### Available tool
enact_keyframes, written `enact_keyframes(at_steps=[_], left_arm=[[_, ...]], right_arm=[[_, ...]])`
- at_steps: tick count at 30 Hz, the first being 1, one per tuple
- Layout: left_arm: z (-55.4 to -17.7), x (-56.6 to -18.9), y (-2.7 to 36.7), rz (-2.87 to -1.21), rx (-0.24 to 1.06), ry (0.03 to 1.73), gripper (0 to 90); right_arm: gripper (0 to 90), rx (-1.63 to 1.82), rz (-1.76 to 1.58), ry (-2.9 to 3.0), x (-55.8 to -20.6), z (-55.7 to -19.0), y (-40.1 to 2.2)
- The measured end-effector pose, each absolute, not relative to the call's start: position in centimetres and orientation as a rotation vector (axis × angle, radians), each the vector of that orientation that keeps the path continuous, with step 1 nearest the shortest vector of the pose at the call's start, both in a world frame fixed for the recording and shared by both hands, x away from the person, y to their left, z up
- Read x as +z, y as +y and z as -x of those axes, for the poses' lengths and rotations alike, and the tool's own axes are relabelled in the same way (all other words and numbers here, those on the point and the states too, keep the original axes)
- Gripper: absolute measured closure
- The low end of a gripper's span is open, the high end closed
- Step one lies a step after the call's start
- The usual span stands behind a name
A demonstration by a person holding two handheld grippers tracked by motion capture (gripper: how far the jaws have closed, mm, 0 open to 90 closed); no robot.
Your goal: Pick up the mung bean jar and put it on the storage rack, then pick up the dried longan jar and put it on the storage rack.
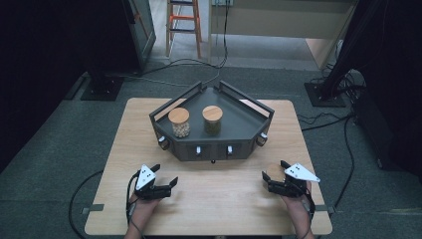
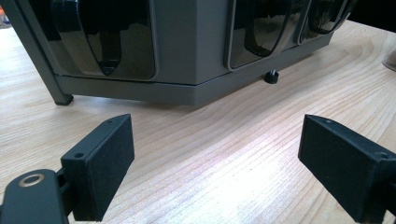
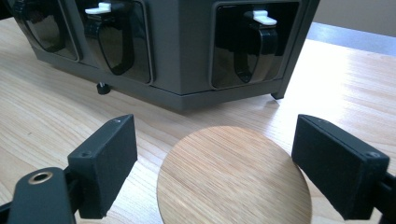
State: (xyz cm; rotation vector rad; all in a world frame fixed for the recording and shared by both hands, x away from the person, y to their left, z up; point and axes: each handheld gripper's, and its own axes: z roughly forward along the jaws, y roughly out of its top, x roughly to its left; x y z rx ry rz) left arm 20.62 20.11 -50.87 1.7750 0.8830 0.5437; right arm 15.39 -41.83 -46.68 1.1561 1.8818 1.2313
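Note:
A jar with a round wooden lid [image 3: 233, 177] stands on the wooden table [image 1: 224, 199] at the right, in front of a dark grey angular tray [image 1: 239, 117]. My right gripper [image 3: 215, 140] is open, its jaws on either side of the lid with a gap at the left pad. In the high view the lid [image 1: 271, 171] sits between that gripper's [image 1: 275, 169] jaws. My left gripper [image 1: 166, 175] hovers low over the table at the left, open and empty [image 2: 215, 144]. On the tray stand two more wooden-lidded jars, one with pale pieces [image 1: 179, 123] and one with dark contents [image 1: 212, 120].
The tray's front wall [image 3: 187, 56] carries glossy black dispensers with white levers [image 3: 261, 17] and rests on small feet [image 2: 271, 76]. Bare table lies between my two grippers. Cables [image 1: 323, 119] and stands are on the floor beyond the table.

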Motion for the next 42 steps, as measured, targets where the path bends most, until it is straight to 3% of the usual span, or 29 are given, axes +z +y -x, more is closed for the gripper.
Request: enact_keyframes(at_steps=[42], left_arm=[[-20.7, -50.8, 20.2, -1.774, 0.543, 0.883, 10.6]], right_arm=[[12.2, 1.108, -1.192, 1.902, -48.0, -15.1, -40.8]])
